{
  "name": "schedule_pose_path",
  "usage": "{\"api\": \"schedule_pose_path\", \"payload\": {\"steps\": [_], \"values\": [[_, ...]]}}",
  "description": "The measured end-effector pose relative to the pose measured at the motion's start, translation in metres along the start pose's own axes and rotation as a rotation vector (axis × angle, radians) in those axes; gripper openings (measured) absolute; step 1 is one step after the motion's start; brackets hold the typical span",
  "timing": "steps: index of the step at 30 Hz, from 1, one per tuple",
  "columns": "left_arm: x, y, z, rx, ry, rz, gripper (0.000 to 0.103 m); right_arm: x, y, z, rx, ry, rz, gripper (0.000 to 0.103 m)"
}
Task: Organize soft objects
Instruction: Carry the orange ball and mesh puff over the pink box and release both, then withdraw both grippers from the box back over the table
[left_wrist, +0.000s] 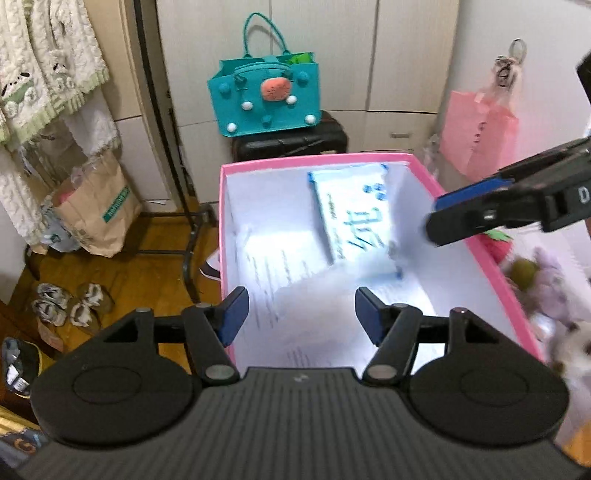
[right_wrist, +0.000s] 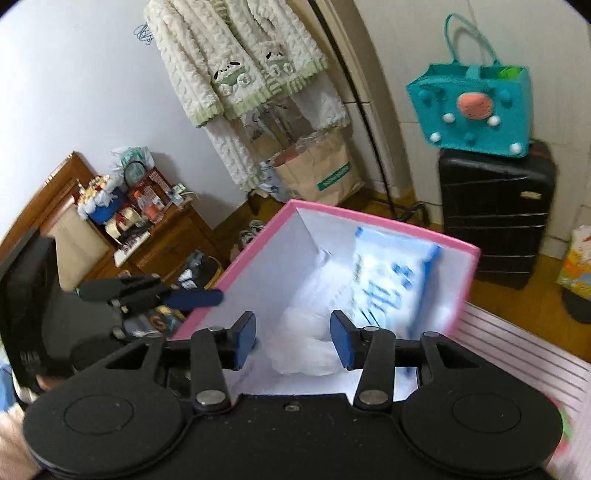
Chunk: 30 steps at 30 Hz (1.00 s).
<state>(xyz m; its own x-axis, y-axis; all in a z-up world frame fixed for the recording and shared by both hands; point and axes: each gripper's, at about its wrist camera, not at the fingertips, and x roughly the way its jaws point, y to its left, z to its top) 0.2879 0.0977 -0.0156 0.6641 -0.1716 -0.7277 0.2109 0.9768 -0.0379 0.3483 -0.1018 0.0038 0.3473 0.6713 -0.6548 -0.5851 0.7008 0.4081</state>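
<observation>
A pink box (left_wrist: 314, 161) with a white inside stands open in front of me; it also shows in the right wrist view (right_wrist: 388, 225). Inside lie printed papers (left_wrist: 280, 266) and a blue-and-white plastic pack (left_wrist: 354, 210), which also shows in the right wrist view (right_wrist: 391, 280). My left gripper (left_wrist: 301, 314) is open and empty over the box's near edge. My right gripper (right_wrist: 293, 339) is open and empty above the box; it shows from the side in the left wrist view (left_wrist: 443, 218). Soft toys (left_wrist: 546, 284) lie right of the box, among them a red strawberry (left_wrist: 496, 245).
A teal felt bag (left_wrist: 266, 99) sits on a black suitcase (right_wrist: 495, 214) behind the box. A paper bag (left_wrist: 96, 210), a clothes rack with fleece garments (right_wrist: 236, 66), shoes (left_wrist: 66, 302) and a wooden cabinet (right_wrist: 162, 240) stand to the left. A pink bag (left_wrist: 476, 136) hangs at right.
</observation>
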Motion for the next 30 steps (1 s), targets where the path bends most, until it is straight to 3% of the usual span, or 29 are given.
{"api": "schedule_pose_path", "payload": {"steps": [9,17,30], "values": [[-0.074,-0.033,-0.020,0.020,-0.026,-0.153,0.067,-0.091,0.029,-0.058,-0.085,-0.038,-0.078,0.051],[-0.128,-0.086,-0.040,0.129,-0.080,-0.168,0.073,-0.151,0.054,-0.110,-0.129,-0.068,-0.094,0.058],[-0.131,-0.166,-0.083,0.354,0.014,-0.246,0.078,-0.197,0.053,-0.206,-0.115,-0.088,-0.161,0.065]]}}
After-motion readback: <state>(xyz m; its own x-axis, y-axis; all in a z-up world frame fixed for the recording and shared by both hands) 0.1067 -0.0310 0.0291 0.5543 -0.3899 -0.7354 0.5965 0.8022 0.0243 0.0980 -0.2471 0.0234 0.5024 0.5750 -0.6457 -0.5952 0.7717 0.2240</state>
